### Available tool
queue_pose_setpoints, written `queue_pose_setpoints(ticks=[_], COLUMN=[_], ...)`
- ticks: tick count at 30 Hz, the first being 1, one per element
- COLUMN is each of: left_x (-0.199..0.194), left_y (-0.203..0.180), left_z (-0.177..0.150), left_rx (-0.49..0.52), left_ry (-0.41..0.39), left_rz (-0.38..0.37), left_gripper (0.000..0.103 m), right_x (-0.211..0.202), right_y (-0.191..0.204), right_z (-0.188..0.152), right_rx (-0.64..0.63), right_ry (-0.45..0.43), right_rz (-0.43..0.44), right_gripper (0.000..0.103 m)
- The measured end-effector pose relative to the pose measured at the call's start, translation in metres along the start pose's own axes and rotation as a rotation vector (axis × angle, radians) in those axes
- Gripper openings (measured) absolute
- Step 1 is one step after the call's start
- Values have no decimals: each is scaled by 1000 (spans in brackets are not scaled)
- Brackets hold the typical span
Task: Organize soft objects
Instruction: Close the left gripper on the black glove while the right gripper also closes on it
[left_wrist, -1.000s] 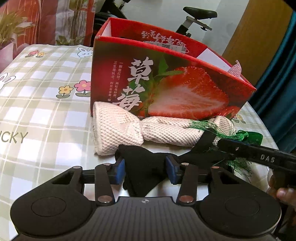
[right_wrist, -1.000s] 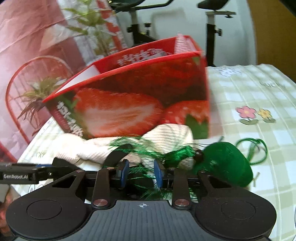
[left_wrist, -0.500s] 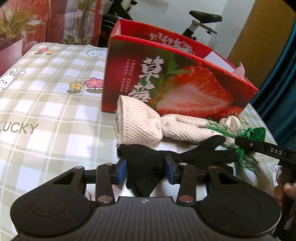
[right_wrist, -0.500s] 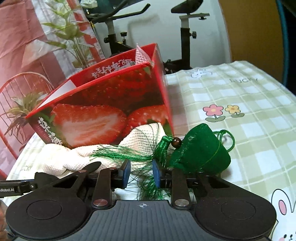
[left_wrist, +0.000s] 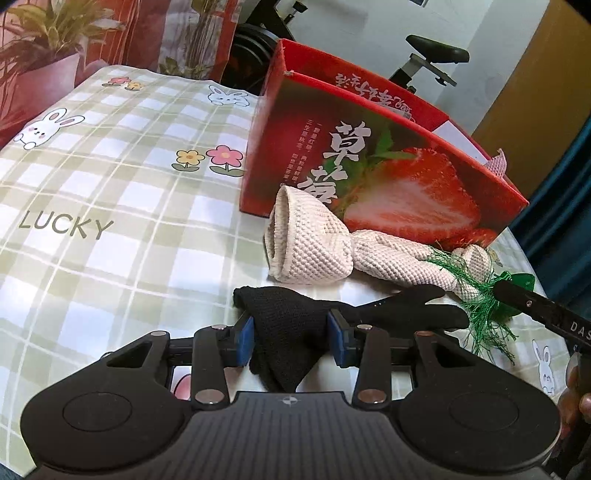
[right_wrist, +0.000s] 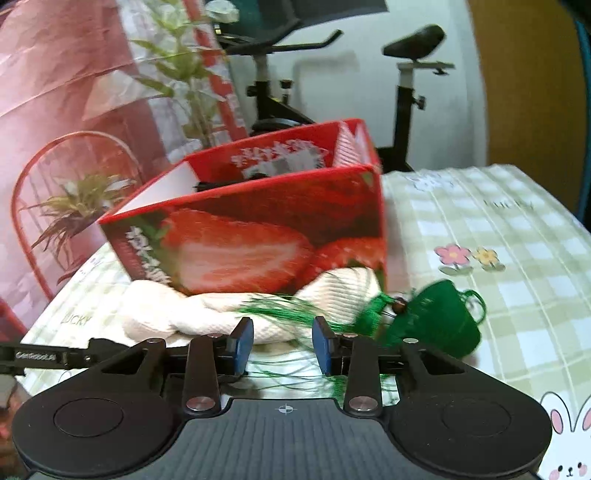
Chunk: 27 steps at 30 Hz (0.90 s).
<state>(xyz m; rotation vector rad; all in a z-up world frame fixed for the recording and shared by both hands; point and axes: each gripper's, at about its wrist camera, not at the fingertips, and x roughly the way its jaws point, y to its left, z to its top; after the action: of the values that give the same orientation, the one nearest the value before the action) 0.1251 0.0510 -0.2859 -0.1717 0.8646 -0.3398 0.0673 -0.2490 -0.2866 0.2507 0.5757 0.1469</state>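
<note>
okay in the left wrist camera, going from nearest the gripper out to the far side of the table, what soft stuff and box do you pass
Near to far: black glove between the left gripper's jaws → cream knitted sock lying on the tablecloth → red strawberry box standing behind it.

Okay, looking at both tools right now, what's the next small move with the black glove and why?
Probably lift the left tool and carry the black glove up over the near wall of the red strawberry box. Its pads already clamp the glove, which still trails on the tablecloth. The right tool has just been opening, with only strands of the green tassel between its pads, so it need not wait.
</note>
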Motion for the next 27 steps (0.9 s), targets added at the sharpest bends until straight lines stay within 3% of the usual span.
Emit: queue_pose_setpoints(ticks=[5, 11, 14, 16, 18, 27], left_x=[-5, -15, -16, -15, -13, -3], left_y=[5, 7, 3, 2, 4, 8], left_z=[0, 1, 0, -1, -2, -5], left_rx=[-39, -66, -37, -20, -25, -17], left_ry=[-11, -36, -30, -23, -17, 3], left_rz=[-50, -88, -71, -61, -66, -49], left_gripper=[43, 43, 41, 31, 28, 27], right_x=[0, 16, 26, 30, 34, 35], right_y=[15, 27, 35, 42, 47, 50], right_z=[3, -4, -7, -11, -15, -34], right_rx=[-51, -81, -104, -128, -151, -171], right_ry=[3, 67, 95, 101, 114, 156], right_rz=[33, 64, 68, 81, 92, 125], right_gripper=[35, 38, 40, 48, 50, 53])
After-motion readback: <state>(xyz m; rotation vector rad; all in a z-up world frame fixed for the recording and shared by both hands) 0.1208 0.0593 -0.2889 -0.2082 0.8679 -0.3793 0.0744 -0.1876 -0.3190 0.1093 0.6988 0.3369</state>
